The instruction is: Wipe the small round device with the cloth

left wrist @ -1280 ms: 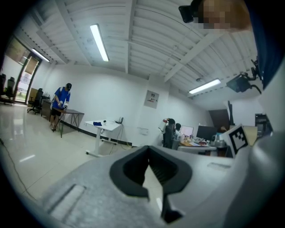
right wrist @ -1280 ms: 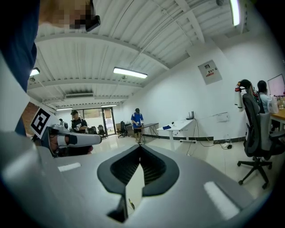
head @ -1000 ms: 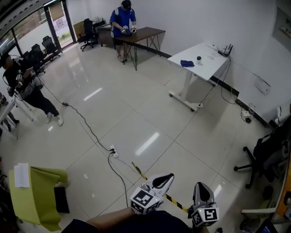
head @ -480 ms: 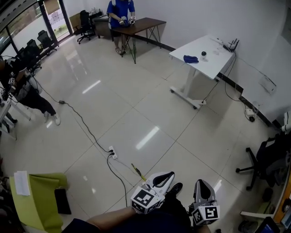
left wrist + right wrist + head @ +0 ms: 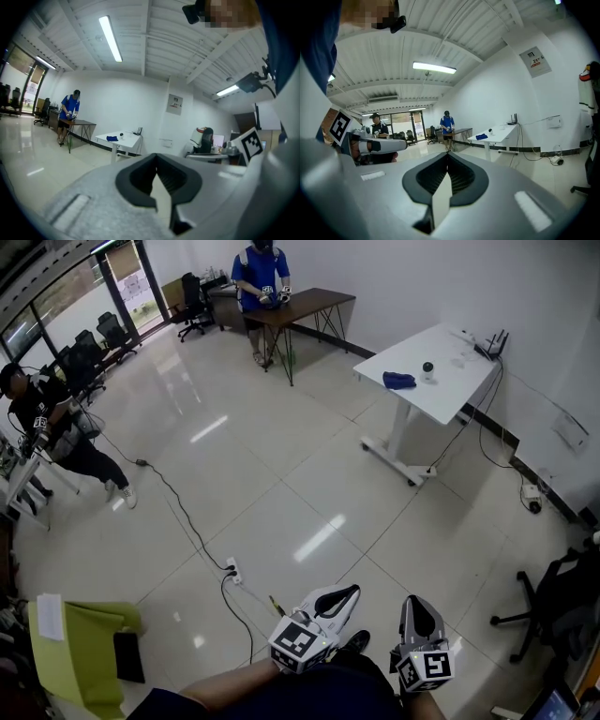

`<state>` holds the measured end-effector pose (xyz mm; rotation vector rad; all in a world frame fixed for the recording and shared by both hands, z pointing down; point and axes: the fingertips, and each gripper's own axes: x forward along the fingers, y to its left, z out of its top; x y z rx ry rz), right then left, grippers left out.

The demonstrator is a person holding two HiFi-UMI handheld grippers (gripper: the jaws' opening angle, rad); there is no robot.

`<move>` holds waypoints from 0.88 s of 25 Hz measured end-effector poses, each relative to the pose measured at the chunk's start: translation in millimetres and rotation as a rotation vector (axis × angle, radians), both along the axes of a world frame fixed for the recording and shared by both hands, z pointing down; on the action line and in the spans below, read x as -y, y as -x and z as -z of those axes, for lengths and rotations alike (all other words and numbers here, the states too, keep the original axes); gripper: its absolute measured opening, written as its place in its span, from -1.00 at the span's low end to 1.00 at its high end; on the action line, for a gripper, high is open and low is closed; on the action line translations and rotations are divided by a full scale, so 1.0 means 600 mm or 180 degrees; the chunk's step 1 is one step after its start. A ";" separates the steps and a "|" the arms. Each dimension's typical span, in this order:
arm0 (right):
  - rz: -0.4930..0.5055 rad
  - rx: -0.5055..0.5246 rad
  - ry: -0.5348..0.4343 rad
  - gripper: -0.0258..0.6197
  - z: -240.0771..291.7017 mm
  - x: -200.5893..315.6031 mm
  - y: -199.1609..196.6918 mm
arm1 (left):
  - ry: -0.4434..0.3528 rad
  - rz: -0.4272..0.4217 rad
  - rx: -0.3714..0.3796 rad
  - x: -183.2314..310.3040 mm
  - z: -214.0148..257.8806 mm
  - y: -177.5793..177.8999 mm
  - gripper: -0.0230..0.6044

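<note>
Head view: the left gripper (image 5: pixel 343 596) and right gripper (image 5: pixel 416 606) are held low over the glossy floor (image 5: pixel 281 474), jaws clenched on nothing. Well across the room, the small round device (image 5: pixel 427 367) sits near the blue cloth (image 5: pixel 398 381) on the white tabletop (image 5: pixel 457 381).

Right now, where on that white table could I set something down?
The white table is bare at its near corner, this side of the blue cloth and small round device. The far corner is crowded by a router.
</note>
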<state>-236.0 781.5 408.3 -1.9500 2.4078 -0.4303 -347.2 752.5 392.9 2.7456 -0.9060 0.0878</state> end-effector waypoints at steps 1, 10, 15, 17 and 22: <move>0.0014 0.0016 -0.0010 -0.89 0.003 0.012 -0.017 | -0.0010 0.0013 0.0018 0.010 0.004 -0.015 -0.92; -0.0052 0.0172 0.0013 -0.89 -0.003 0.088 -0.128 | 0.0036 0.0055 0.0124 0.085 0.004 -0.104 -0.92; -0.0074 0.0137 0.0058 -0.89 -0.007 0.144 -0.153 | 0.0062 0.0022 0.0099 0.148 0.001 -0.134 -0.92; -0.0083 0.0087 0.0073 -0.89 -0.003 0.177 -0.163 | 0.0079 -0.0014 0.0063 0.184 0.000 -0.149 -0.92; -0.0146 -0.0079 0.0098 -0.89 0.013 0.276 -0.183 | 0.0014 -0.0146 -0.0109 0.296 0.008 -0.181 -0.92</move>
